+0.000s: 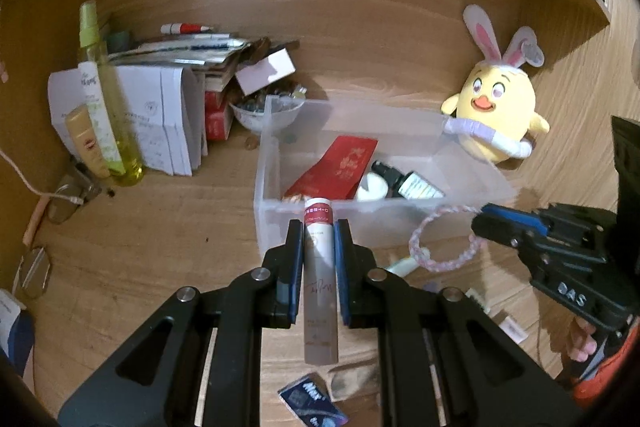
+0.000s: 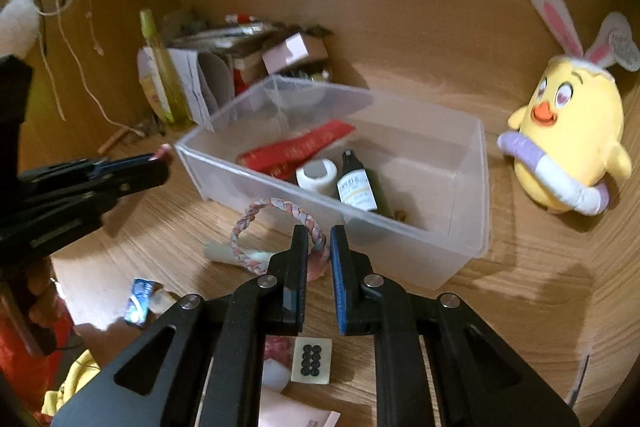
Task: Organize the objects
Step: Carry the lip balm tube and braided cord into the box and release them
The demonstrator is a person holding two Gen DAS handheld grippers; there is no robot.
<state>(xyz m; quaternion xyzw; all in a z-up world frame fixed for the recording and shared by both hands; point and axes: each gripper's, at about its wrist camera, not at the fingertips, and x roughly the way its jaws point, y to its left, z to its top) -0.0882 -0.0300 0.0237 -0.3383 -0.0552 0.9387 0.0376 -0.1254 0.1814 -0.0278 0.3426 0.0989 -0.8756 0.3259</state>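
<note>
My left gripper (image 1: 318,229) is shut on a grey-white tube (image 1: 319,291) with a red band near its top, held up just in front of the clear plastic box (image 1: 380,202). In the box lie a red packet (image 1: 340,167), a white roll (image 1: 374,187) and a dark bottle (image 1: 416,183). In the right wrist view, my right gripper (image 2: 319,234) is shut on a pink-and-grey braided ring (image 2: 256,211), which hangs off the desk before the box (image 2: 420,255). The left wrist view shows the ring (image 1: 424,255) dangling from the right gripper (image 1: 486,221).
A yellow chick plush (image 2: 572,147) stands right of the box. Papers and books (image 1: 160,107), a green spray bottle (image 1: 100,99) and a bowl (image 1: 264,113) crowd the back left. A white tube (image 2: 224,253), a blue packet (image 2: 138,301) and a dotted card (image 2: 311,361) lie near me.
</note>
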